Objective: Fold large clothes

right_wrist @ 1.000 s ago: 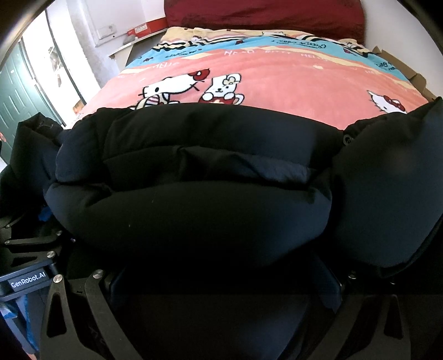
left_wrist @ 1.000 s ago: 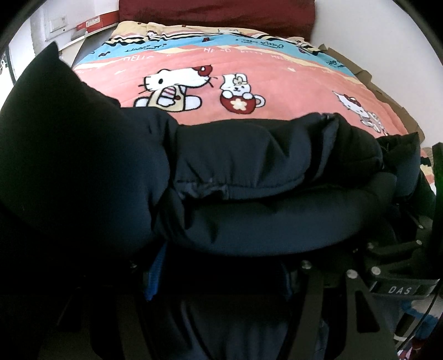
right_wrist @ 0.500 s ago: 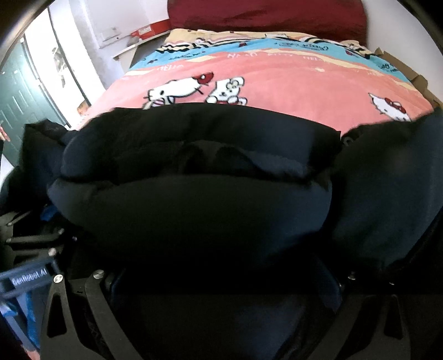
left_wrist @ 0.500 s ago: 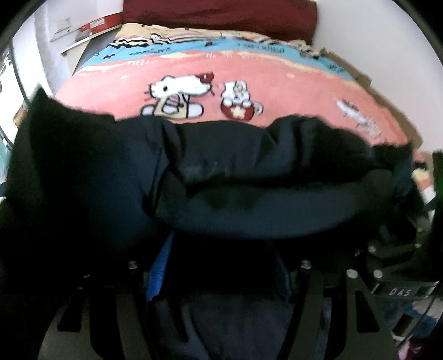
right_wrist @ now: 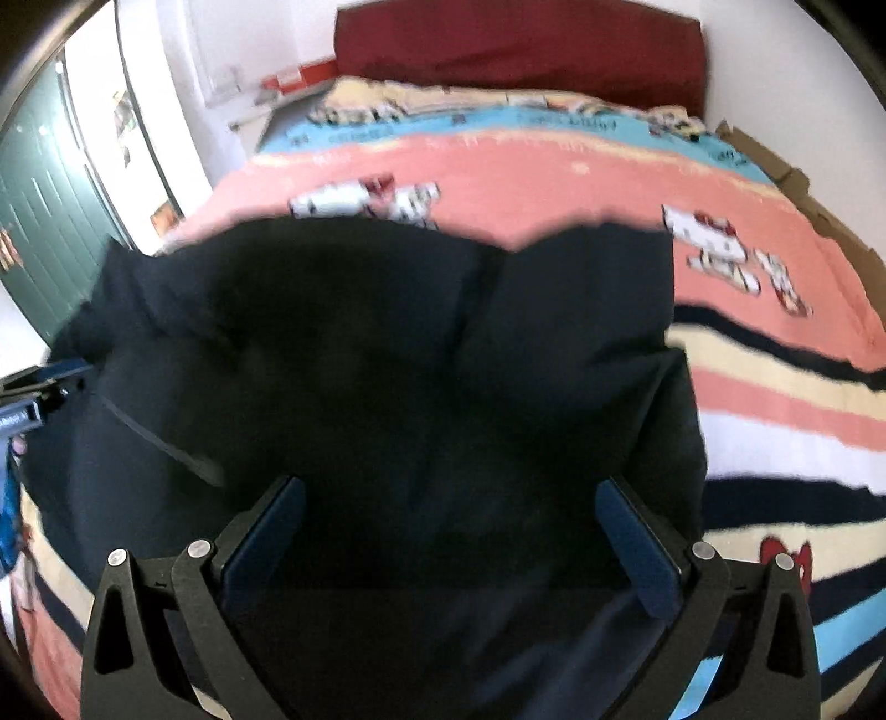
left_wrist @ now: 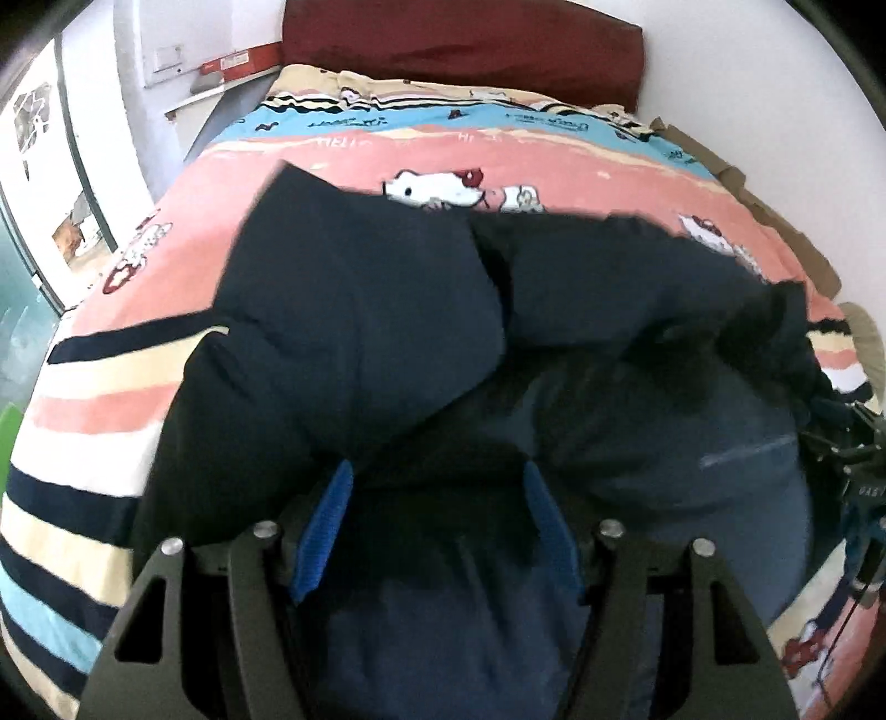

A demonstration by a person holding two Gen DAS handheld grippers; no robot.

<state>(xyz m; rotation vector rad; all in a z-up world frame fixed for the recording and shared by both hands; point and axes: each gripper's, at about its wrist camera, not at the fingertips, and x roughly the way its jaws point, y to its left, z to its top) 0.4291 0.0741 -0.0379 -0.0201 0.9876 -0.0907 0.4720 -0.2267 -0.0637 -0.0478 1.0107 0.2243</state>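
A bulky dark navy padded jacket (left_wrist: 387, 332) lies bunched on the bed, filling the middle of both views; it also shows in the right wrist view (right_wrist: 387, 360). My left gripper (left_wrist: 437, 482) has its blue pads wide apart with jacket fabric lying between them. My right gripper (right_wrist: 451, 493) also stands wide open over the jacket's near edge, fabric between the pads. The right gripper's body shows at the left wrist view's right edge (left_wrist: 858, 471).
The bed carries a pink, blue and striped cartoon-cat blanket (left_wrist: 554, 160) with a dark red headboard (left_wrist: 459, 50) behind. A white wall runs along the right. A shelf (left_wrist: 221, 83) and a doorway (right_wrist: 50, 221) are on the left.
Both grippers have opened and let go of the jacket and drawn back and up. The jacket has dropped onto the bed, and more of the striped blanket shows around it.
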